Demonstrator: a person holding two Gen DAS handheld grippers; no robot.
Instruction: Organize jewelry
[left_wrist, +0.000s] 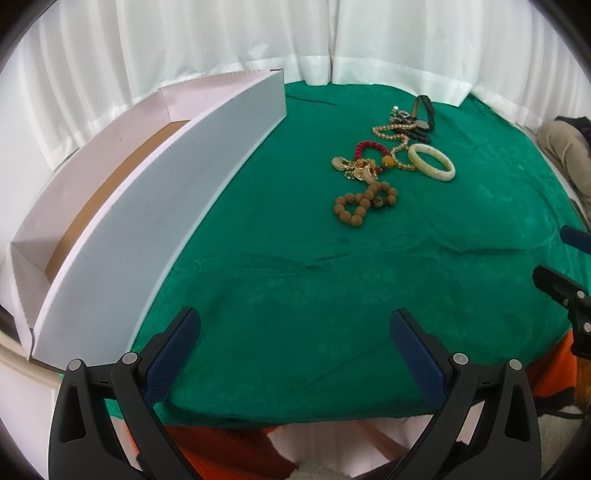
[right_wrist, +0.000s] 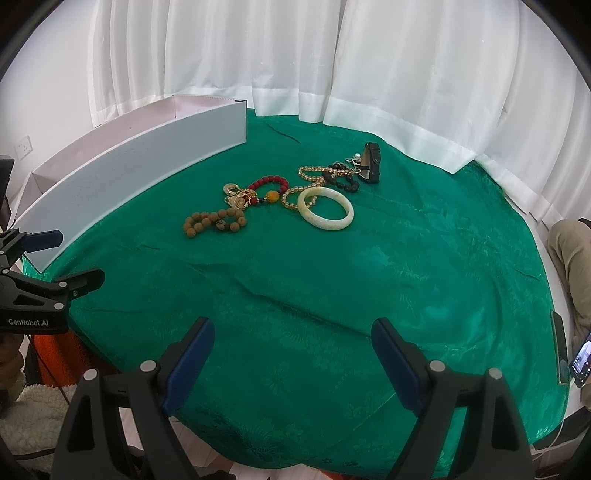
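The left gripper is held low over the near edge of the green cloth, its jaws spread wide apart with nothing between them. The right gripper is held the same way, jaws parted and empty. The jewelry is seen bunched together on the cloth, well beyond both grippers. The pale jade bangle is taken as the landmark: just left of it a red bead bracelet is spotted, tangled with gold pendants; nearer than those, left of the bangle, a brown wooden bead bracelet is laid flat. A gold bead chain is run under the bangle's far edge. Beyond the bangle, dark beads and a black watch strap are found. Far left of the bangle, a white open box is set along the cloth's edge.
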